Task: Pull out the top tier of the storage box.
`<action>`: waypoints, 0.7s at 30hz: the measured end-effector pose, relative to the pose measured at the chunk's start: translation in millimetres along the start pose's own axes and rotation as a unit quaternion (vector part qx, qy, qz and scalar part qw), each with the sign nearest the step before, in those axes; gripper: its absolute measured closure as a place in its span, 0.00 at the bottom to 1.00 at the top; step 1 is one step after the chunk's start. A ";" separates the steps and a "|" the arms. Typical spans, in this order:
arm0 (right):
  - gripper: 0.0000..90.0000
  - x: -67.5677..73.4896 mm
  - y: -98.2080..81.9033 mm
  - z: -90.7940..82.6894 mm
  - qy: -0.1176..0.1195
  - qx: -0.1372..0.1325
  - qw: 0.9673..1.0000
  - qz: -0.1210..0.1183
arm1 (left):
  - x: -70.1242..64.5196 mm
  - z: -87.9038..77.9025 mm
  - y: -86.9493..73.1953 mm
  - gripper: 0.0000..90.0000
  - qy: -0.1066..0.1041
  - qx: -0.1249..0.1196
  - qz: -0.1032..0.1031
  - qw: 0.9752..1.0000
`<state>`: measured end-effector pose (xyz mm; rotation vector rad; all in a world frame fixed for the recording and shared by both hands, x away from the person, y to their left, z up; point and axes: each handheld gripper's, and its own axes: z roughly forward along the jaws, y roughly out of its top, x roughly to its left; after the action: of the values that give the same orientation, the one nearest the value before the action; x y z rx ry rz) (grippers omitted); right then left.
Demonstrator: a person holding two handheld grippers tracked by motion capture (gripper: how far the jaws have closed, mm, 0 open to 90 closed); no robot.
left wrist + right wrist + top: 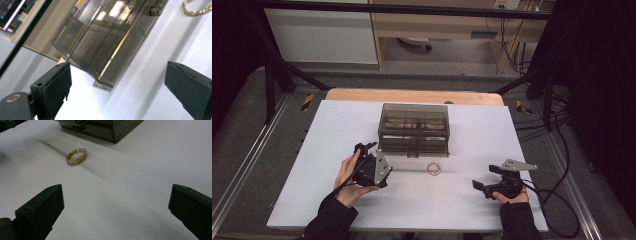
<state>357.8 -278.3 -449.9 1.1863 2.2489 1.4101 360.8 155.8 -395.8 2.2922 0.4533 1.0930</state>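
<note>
Right gripper (116, 212): nearest the lens in its own view, jaws spread wide with nothing between them, hovering low over the white table (337, 190).
Left gripper (371, 167): jaws also wide and empty, held just off the box's front left corner.
Bracelet (76, 157): a gold chain ring lying flat on the table, ahead and left of the right gripper's jaws, just in front of the box.
Smoked plastic box (414, 129): closed, mid-table, with a latch (155, 10) on its front face.
Key relation: the bracelet lies between the two grippers, seemingly a little nearer the left, though the right points toward it more squarely.
Long axis: none to speak of; it lies as a near-round loop.
</note>
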 end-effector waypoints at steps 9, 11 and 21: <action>0.01 0.2 -0.2 0.2 -0.001 0.001 1.000 0.001 | 11.3 -5.9 -22.4 0.08 -0.019 0.007 -0.065 0.998; 0.01 0.2 -0.2 0.2 -0.001 0.001 1.000 0.001 | 13.7 -7.3 -27.8 0.08 -0.025 0.006 -0.081 0.996; 0.01 0.4 -0.3 0.4 -0.001 0.003 1.000 0.002 | 21.8 -12.7 -54.2 0.07 -0.051 0.000 -0.155 0.987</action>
<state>357.6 -277.8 -450.2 1.1933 2.2514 1.4042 360.7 214.1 -409.3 2.1723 0.7405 0.8184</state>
